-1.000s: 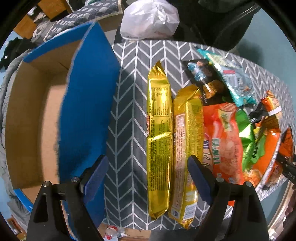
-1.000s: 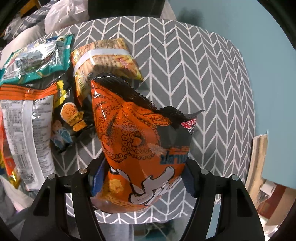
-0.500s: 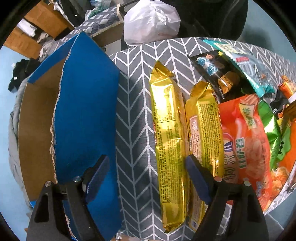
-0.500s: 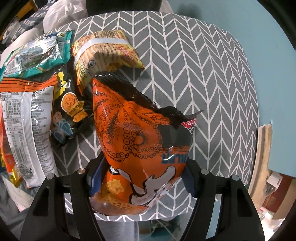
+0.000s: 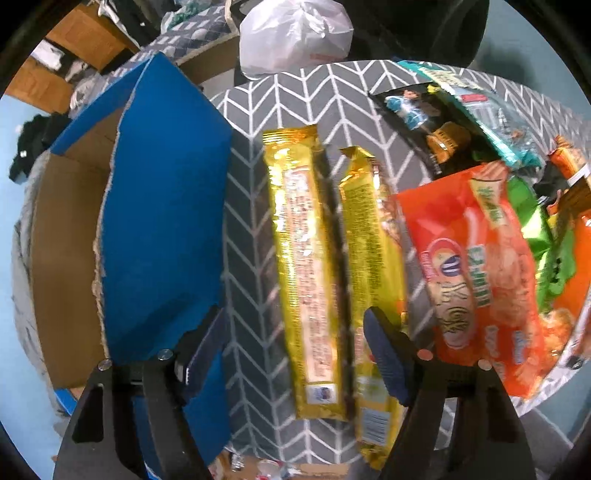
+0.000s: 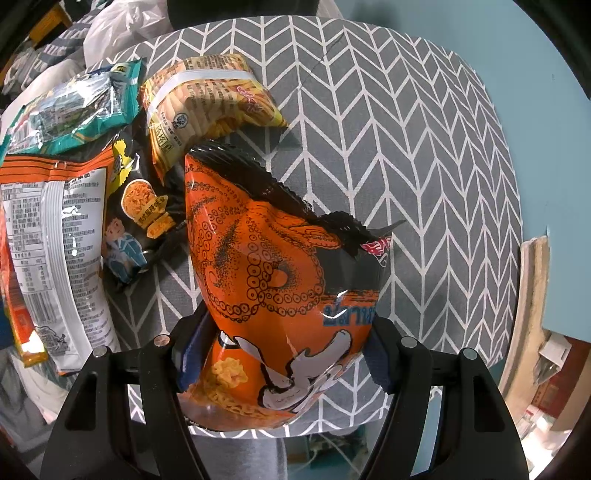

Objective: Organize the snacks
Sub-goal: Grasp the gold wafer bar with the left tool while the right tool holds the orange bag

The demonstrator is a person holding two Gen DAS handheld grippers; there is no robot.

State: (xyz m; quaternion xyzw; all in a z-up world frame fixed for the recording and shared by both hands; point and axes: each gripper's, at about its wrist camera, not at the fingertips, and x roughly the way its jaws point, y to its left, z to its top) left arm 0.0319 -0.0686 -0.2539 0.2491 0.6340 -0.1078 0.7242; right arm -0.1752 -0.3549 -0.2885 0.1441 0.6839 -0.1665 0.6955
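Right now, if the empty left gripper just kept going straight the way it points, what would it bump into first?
Probably the left gold packet: the open left gripper frames it on the chevron tablecloth, though depth is unclear.

- Table (image 6: 424,147): grey cloth crossed by a white herringbone pattern.
- Cardboard box (image 5: 162,221): bright blue outside, plain brown inside.
- Two long biscuit packets (image 5: 306,273), side by side: shiny gold foil with small print.
- Rice cracker bag (image 5: 480,266): orange-red with green lettering.
- Octopus snack bag (image 6: 280,280): orange, printed with black-lined tentacles and ringed suckers, black serrated top edge.
- Right tongs (image 6: 282,363): black frame, dark blue pads.
- Left tongs (image 5: 295,354): black with dark blue pads.
- Fries packet (image 6: 210,107): yellow with a white band.
- Plastic bag (image 5: 295,33): translucent white.
- Teal-edged packet (image 6: 74,110): silvery centre panel.
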